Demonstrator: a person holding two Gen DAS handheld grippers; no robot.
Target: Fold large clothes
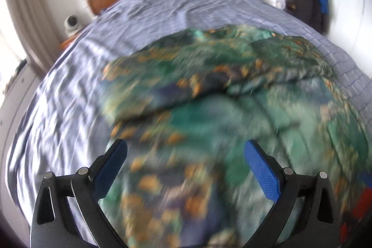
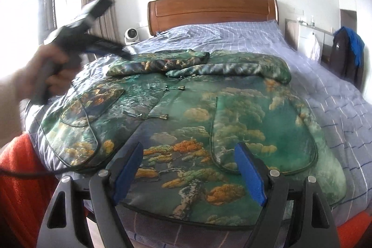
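Note:
A large green jacket (image 2: 197,113) with orange and teal cloud-and-tree print lies spread front-up on the bed, both sleeves (image 2: 209,67) folded across its far end. It shows blurred in the left wrist view (image 1: 209,97). My right gripper (image 2: 189,150) is open and empty, low over the jacket's near hem. My left gripper (image 1: 186,148) is open and empty above the jacket's left part. In the right wrist view the left gripper (image 2: 93,24) is held up in a hand at the left, blurred.
The bed has a blue checked cover (image 2: 232,36) and a wooden headboard (image 2: 211,9). A small white fan (image 2: 131,35) stands left of the headboard. A chair with dark and blue clothes (image 2: 347,48) is at the right. Orange fabric (image 2: 21,178) is at the near left.

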